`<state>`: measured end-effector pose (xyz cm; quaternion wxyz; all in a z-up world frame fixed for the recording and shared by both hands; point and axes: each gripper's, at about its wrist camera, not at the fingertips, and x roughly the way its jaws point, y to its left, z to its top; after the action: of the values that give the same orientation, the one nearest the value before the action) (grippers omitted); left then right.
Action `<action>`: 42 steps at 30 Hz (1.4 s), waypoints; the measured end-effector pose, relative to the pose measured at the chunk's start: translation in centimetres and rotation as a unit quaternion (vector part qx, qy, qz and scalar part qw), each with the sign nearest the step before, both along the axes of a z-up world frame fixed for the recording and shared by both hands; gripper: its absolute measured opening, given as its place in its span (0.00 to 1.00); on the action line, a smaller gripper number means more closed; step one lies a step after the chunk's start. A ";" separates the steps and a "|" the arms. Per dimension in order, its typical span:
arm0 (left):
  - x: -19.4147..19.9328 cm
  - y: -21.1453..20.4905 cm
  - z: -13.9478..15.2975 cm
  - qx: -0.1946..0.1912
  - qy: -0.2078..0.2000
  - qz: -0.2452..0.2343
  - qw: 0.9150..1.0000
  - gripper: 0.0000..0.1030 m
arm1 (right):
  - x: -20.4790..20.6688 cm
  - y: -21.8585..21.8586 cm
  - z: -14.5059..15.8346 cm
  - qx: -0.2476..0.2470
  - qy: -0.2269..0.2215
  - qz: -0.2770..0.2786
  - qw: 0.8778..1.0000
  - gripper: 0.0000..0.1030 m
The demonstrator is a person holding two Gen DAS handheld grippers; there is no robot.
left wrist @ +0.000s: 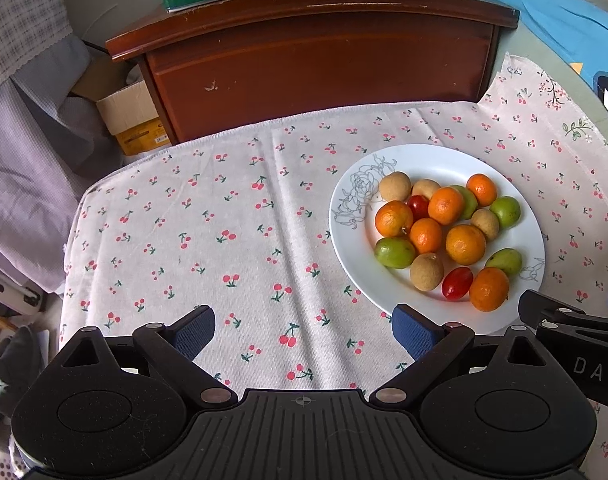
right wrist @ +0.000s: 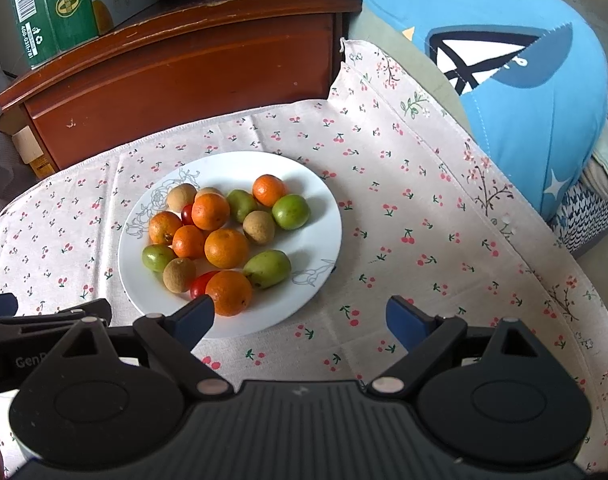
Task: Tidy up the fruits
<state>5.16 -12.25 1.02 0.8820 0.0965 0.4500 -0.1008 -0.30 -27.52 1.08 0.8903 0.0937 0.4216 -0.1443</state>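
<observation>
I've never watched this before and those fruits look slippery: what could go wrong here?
The fruits sit crowded on the white plate, so pulling one orange could bump the cherry tomato beside it and start round fruits rolling. The right hand-held gripper, jaws open, could also nudge the plate across the loose cherry-print cloth.

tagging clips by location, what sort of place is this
Probably a bedroom or living space in a home: a small table under a cherry-print cloth, a scuffed wooden cabinet just behind it, and a blue cushion on soft furniture beside it.
</observation>
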 end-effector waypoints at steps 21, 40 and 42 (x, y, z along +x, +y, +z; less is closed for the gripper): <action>-0.3 0.2 0.0 0.013 -0.006 0.007 1.000 0.93 | 0.0 0.2 -0.3 0.001 -0.006 0.002 1.000 0.90; -4.6 4.4 -0.2 0.034 -0.008 0.017 0.999 0.93 | -3.3 3.1 -1.3 0.028 -0.033 0.072 0.996 0.90; -5.3 5.0 -0.3 0.034 -0.008 0.017 0.999 0.93 | -3.9 3.6 -1.7 0.033 -0.035 0.077 0.996 0.90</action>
<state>-0.11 -7.25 0.72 0.8834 0.1190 0.4479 -0.0695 -4.21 -23.91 -0.63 0.9094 0.0947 0.4009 -0.0578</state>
